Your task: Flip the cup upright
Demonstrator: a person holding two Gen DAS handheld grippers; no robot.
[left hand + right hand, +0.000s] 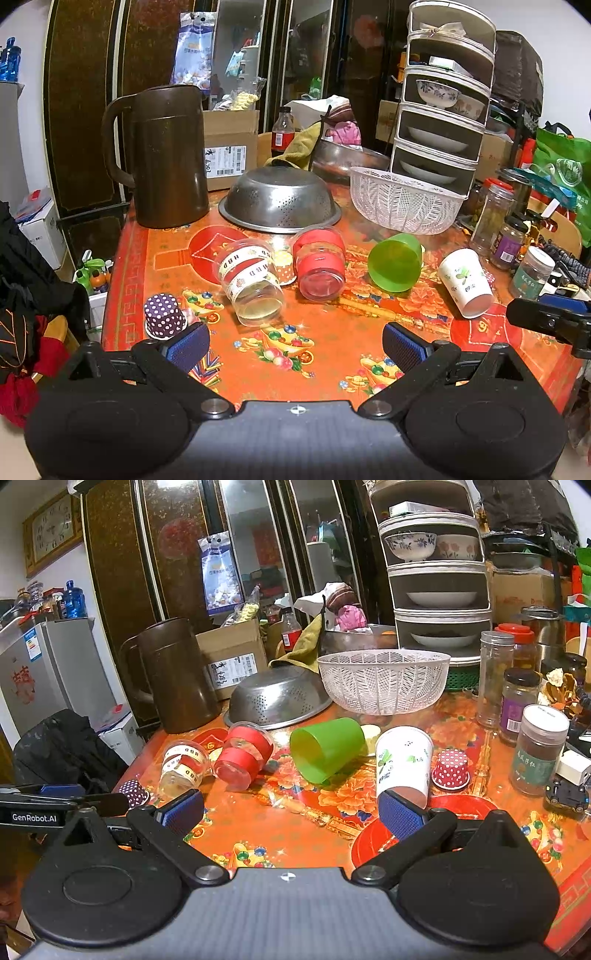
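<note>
Several cups lie on their sides on the orange patterned table (325, 354): a clear cup with a white ribbon (251, 284), a clear cup with red bands (319, 267), a green cup (395, 264) and a white paper cup with leaf print (466, 282). They also show in the right wrist view: ribbon cup (183, 766), red-banded cup (243, 755), green cup (327, 747), white cup (404, 764). My left gripper (295, 345) is open and empty, just short of the ribbon cup. My right gripper (291, 812) is open and empty; its right finger (397, 814) is close to the white cup's mouth.
A brown jug (166, 155), an upturned steel colander (279, 199) and a white plastic basket (402, 199) stand behind the cups. Jars (537, 749) crowd the right side. A purple dotted paper cup (164, 315) and a red dotted one (450, 768) sit upside down. The table's left edge is close.
</note>
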